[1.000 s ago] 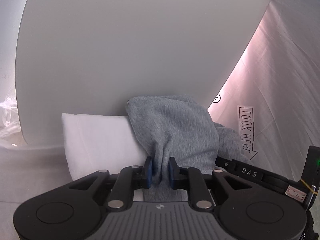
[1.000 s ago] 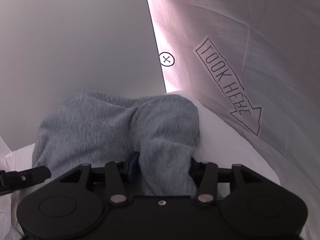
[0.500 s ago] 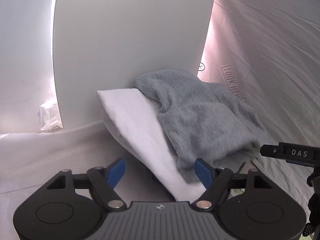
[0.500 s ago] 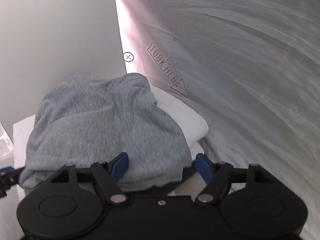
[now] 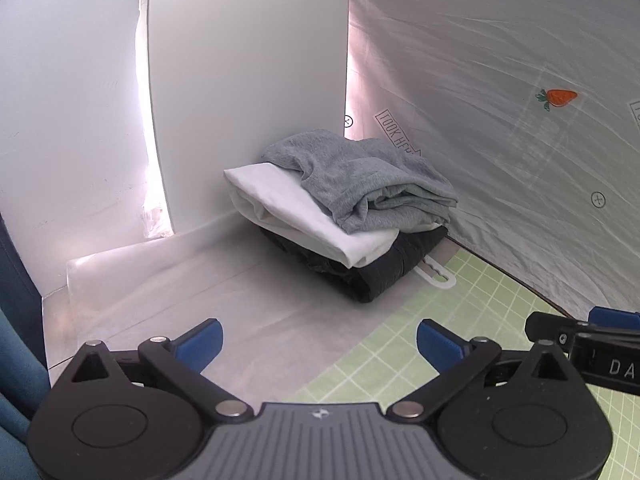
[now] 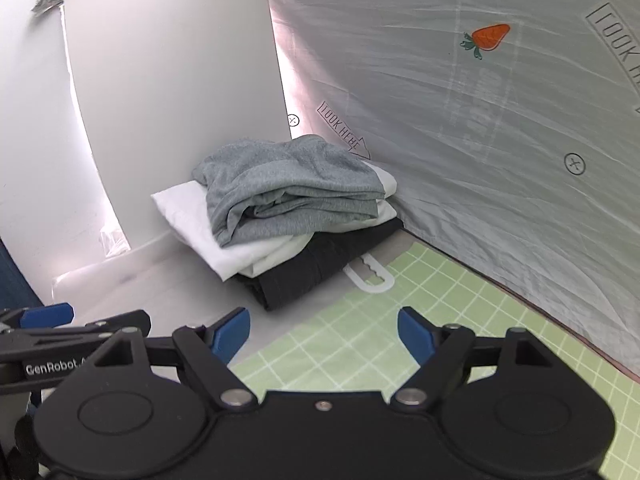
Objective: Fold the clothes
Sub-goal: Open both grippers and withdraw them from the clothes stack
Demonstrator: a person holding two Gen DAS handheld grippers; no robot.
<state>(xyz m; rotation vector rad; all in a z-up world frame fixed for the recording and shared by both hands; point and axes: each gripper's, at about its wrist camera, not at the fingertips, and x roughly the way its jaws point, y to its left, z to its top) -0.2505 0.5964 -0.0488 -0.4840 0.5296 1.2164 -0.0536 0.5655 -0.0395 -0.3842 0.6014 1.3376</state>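
Observation:
A folded grey garment point(image 5: 360, 178) point(image 6: 288, 184) lies on top of a stack in the far corner, over a folded white garment point(image 5: 296, 212) point(image 6: 224, 236) and a dark garment point(image 5: 380, 268) point(image 6: 308, 272) at the bottom. My left gripper point(image 5: 320, 342) is well back from the stack, its jaws still opening wide with nothing between them. My right gripper point(image 6: 322, 334) is also back from the stack, open and holding nothing. Each gripper shows at the edge of the other's view.
A white board point(image 5: 248, 80) and a silvery fabric wall point(image 5: 500, 100) with a carrot print close the corner behind the stack. A white plastic tab point(image 6: 370, 276) lies beside the dark garment. A green grid mat point(image 6: 400, 344) covers the near surface, a white sheet point(image 5: 224, 304) the left.
Both grippers let go of the grey garment, opened wide and pulled back from the stack. The grey garment now rests on the white one, and the dark garment and green mat have come into view.

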